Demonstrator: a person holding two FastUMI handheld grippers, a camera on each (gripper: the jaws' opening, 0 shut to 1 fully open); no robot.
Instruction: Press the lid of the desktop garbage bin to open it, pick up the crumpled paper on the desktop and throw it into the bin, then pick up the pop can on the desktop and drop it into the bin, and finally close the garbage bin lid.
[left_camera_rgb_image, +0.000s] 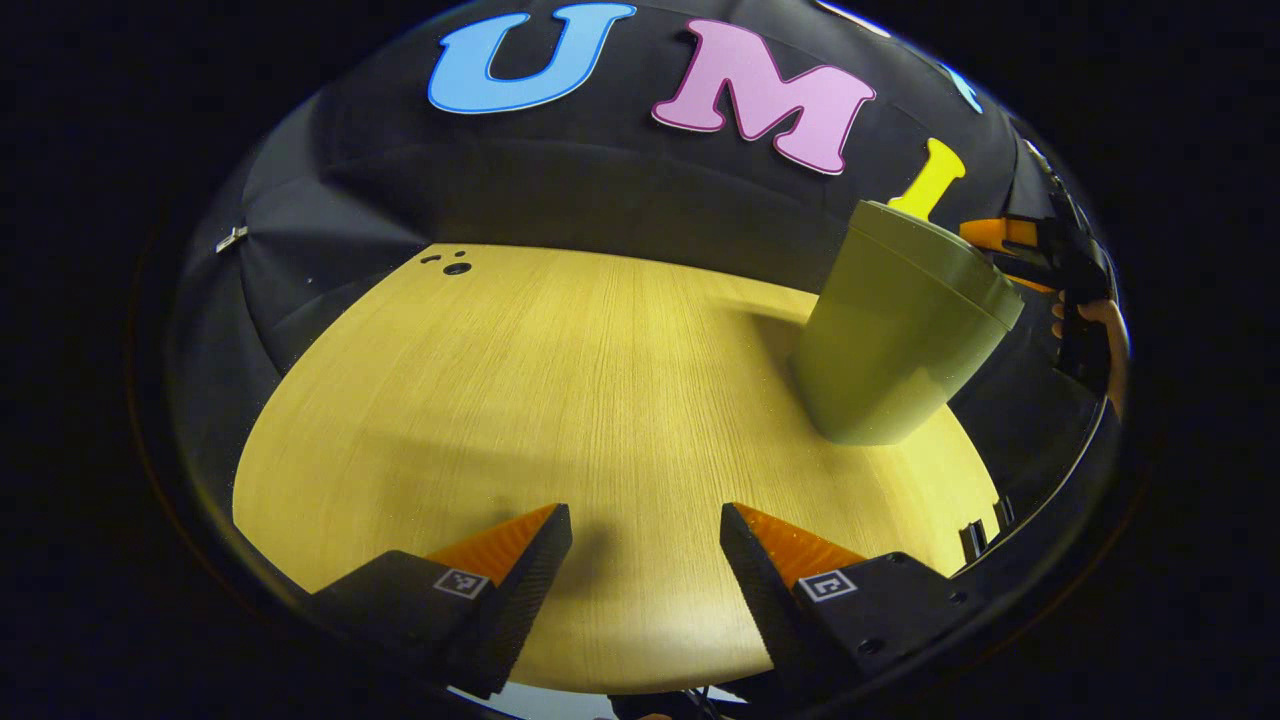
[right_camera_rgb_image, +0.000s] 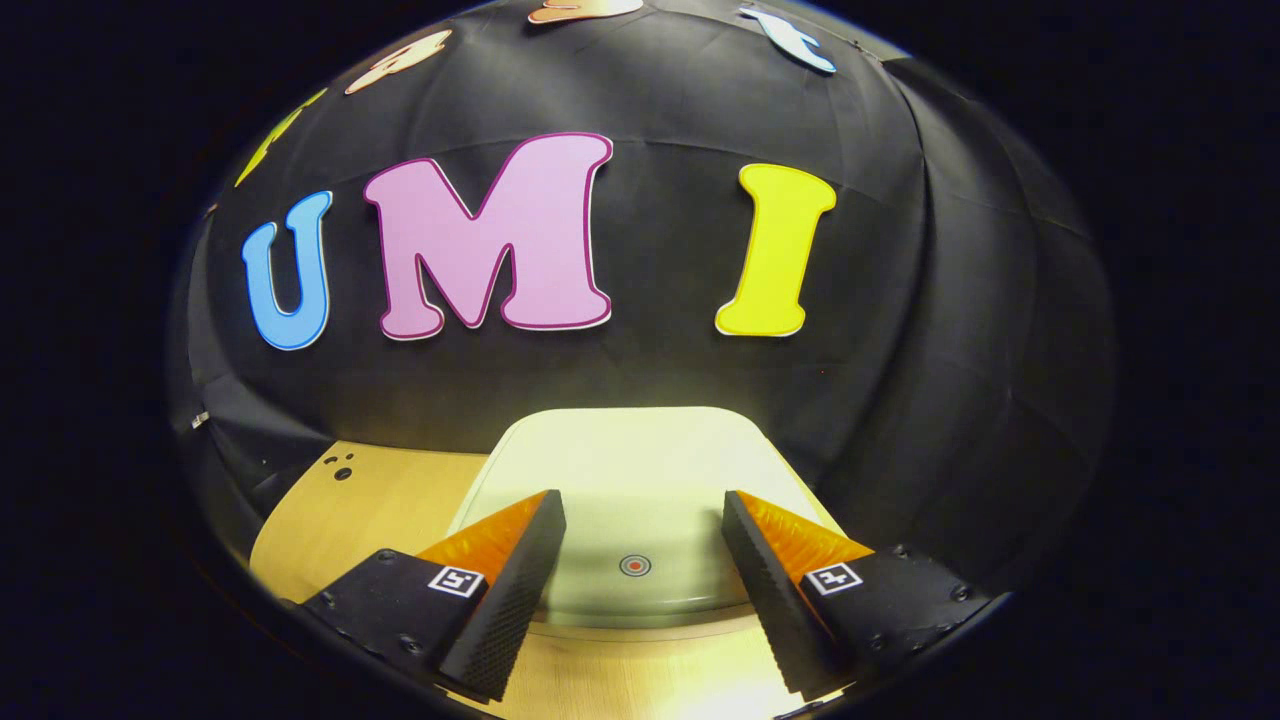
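In the left gripper view a green desktop bin (left_camera_rgb_image: 895, 340) stands on the wooden table at the right, its lid (left_camera_rgb_image: 945, 255) down. My left gripper (left_camera_rgb_image: 645, 525) hangs open over bare table, well short of the bin and to its left. Behind the bin the other gripper (left_camera_rgb_image: 1035, 250) and a hand (left_camera_rgb_image: 1095, 320) show at the far right. In the right gripper view my right gripper (right_camera_rgb_image: 640, 520) is open just above the bin's pale lid (right_camera_rgb_image: 630, 480), with a small round red mark (right_camera_rgb_image: 634, 566) between the fingers. The lid lies flat and shut.
The wooden table (left_camera_rgb_image: 560, 400) reaches back to the black cloth wall. A few small dark holes (left_camera_rgb_image: 455, 266) sit at its far left corner, also seen as holes (right_camera_rgb_image: 343, 470) in the right gripper view. The table's edge runs close behind the bin.
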